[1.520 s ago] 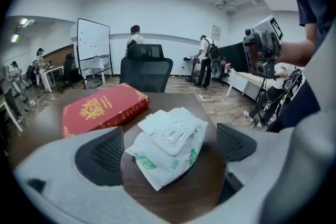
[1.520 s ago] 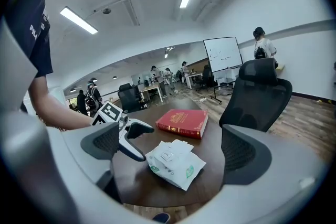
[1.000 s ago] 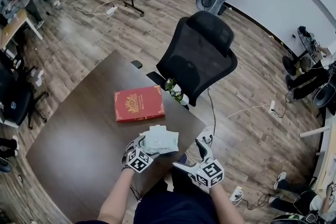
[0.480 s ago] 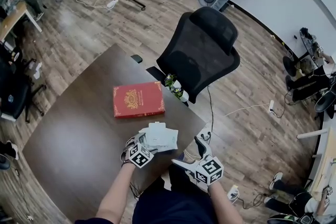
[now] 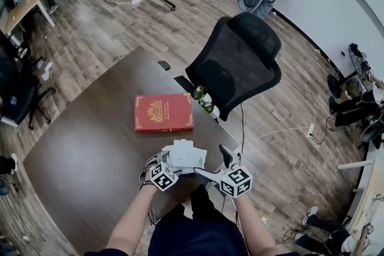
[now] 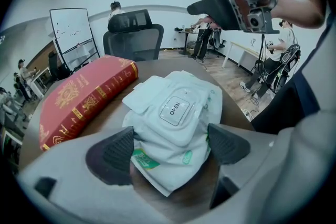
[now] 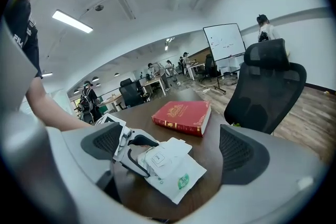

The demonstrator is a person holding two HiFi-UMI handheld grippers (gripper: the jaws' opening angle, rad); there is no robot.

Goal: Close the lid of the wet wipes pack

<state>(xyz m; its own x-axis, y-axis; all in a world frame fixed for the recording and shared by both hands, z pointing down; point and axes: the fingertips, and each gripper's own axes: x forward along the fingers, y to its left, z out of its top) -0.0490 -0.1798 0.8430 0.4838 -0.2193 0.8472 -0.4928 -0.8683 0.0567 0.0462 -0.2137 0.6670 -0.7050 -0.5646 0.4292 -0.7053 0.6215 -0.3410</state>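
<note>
From the head view, the wet wipes pack (image 5: 185,156) lies on the dark wooden table (image 5: 90,159) close to its near edge, by the right corner in front of the person. A red book (image 5: 163,112) lies beyond the pack, toward the far edge, where a black office chair (image 5: 240,63) stands. The left gripper (image 5: 170,165) reaches the pack from the near left, and the right gripper (image 5: 210,163) hangs just beside the pack's right side, over the table's edge. In the left gripper view, the two dark pads press in on the near end of the pack (image 6: 176,113), one on each side, so the jaws are clamped on it. The pack's lid (image 6: 175,108), marked OPEN, faces up just beyond the pads, and a thin white flap sticks out at its far left edge. In the right gripper view, the jaws stand wide apart with nothing gripped. The pack (image 7: 170,165) lies ahead of them, lower down on the table and clear of both pads, with the left gripper (image 7: 131,152) holding its left end.
</note>
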